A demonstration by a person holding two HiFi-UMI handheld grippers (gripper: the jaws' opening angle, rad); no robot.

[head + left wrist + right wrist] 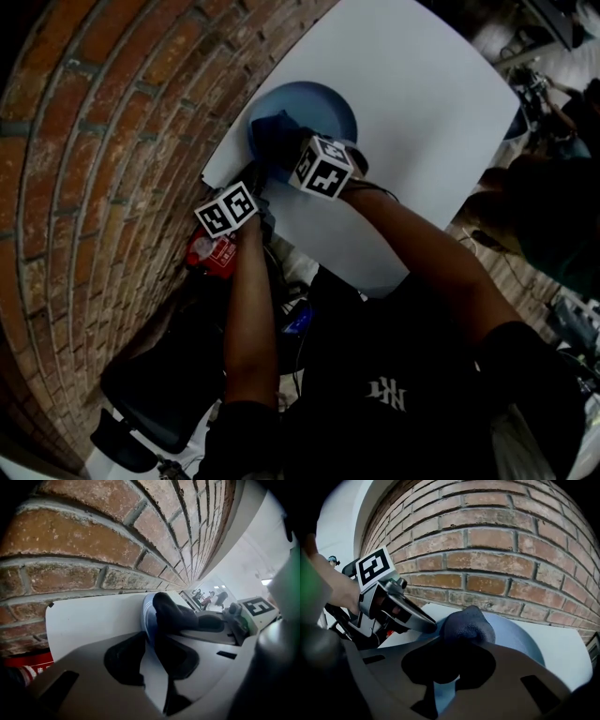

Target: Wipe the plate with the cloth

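Note:
A blue plate (pixel 323 103) lies on the white table (pixel 422 112), close to the brick wall. My left gripper (pixel 255 183) grips the plate's near rim; in the left gripper view the rim (pixel 147 616) stands edge-on between the jaws of the left gripper (pixel 149 641). My right gripper (pixel 286 150) is shut on a dark blue cloth (pixel 272 131) held over the plate's left part. In the right gripper view the cloth (pixel 468 625) bulges out of the right gripper (pixel 454 663) above the plate (pixel 520 639), right beside the left gripper's finger (pixel 417 618).
The brick wall (pixel 112 141) runs along the table's left side, just past the plate. A red object (pixel 211 253) sits below the table's near corner. A black chair (pixel 159 394) stands by the person's legs. More white tabletop lies to the plate's right.

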